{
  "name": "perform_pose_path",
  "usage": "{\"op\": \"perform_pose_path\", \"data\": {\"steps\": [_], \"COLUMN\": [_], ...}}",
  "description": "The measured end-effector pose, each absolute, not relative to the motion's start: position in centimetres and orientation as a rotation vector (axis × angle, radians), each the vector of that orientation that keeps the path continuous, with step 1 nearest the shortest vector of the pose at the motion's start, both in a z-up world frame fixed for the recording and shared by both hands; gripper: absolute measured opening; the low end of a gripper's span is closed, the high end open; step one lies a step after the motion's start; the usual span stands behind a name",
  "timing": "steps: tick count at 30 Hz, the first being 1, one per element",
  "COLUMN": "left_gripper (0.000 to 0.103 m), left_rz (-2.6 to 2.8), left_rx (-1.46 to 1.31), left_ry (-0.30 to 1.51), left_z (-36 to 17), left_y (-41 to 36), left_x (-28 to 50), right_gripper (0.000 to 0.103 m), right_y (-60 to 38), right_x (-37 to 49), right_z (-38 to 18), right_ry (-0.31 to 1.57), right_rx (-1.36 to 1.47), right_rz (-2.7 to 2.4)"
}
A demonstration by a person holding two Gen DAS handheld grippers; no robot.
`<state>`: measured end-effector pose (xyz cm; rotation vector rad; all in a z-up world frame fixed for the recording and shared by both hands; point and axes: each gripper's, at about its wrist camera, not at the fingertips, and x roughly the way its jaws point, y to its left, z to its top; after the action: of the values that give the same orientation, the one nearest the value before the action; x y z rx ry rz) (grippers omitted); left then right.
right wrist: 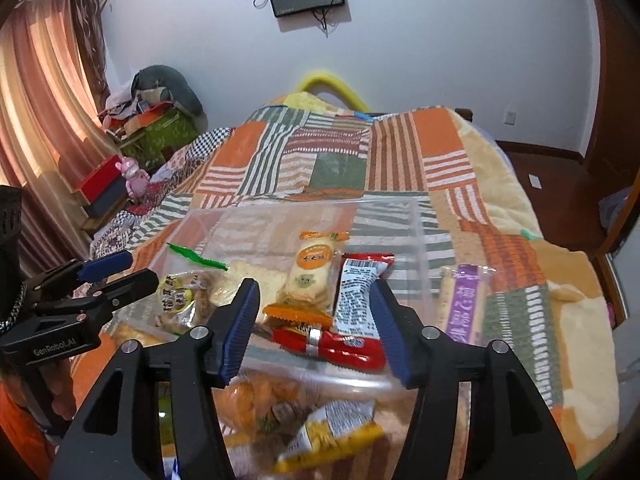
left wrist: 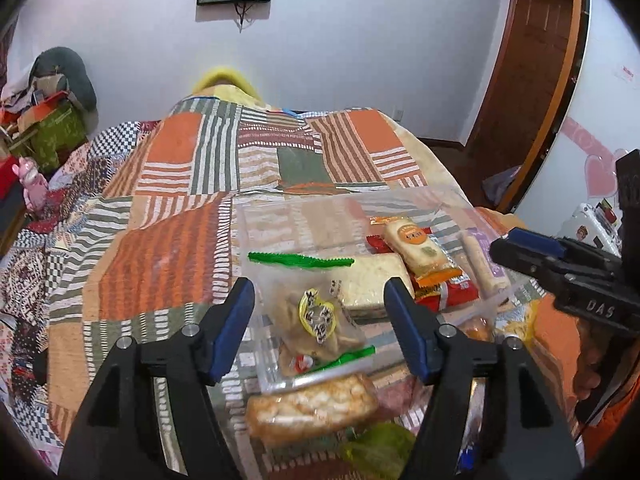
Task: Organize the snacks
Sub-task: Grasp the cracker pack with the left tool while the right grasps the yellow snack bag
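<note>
We note both grippers hovering with jaws apart and nothing clamped: left gripper (left wrist: pixel 320 312) over the green-sealed snack packet (left wrist: pixel 316 312), right gripper (right wrist: pixel 314 312) over the red packets (right wrist: pixel 344 344). All these snacks lie inside the clear plastic bin (right wrist: pixel 420 240) on the patchwork quilt (right wrist: pixel 400 148); a purple-labelled packet (right wrist: pixel 464 304) lies just outside the bin at 3 o'clock.

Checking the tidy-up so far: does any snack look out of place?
Yes: the purple-labelled pack lies on the quilt outside the clear bin, by its right wall; a few more packets lie loose in front.
</note>
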<state>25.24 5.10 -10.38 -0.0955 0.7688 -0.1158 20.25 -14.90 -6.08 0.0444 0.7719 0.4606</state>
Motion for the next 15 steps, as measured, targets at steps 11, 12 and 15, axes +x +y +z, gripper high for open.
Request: {"op": "perform_pose_path", "data": {"steps": [11, 12, 15], "left_gripper": [0.091, 0.091, 0.091], "left_rz": [-0.091, -0.087, -0.079], "left_rx": [-0.13, -0.135, -0.139], "left_ry": [0.829, 0.832, 0.852], "left_z": [-11.6, -11.9, -12.6], "left_y": [5.7, 5.8, 5.8], "left_x": [21.7, 21.5, 21.0], "right_gripper": [0.066, 0.067, 0.067], "right_y": [-16.7, -16.8, -16.9], "right_x": [17.1, 16.9, 16.5], "right_z": [-6.5, -6.8, -7.9], "right_ry": [0.777, 0.787, 0.822], "right_rx": [0.031, 0.028, 0.028], "right_rz": [0.453, 0.453, 0.458]}}
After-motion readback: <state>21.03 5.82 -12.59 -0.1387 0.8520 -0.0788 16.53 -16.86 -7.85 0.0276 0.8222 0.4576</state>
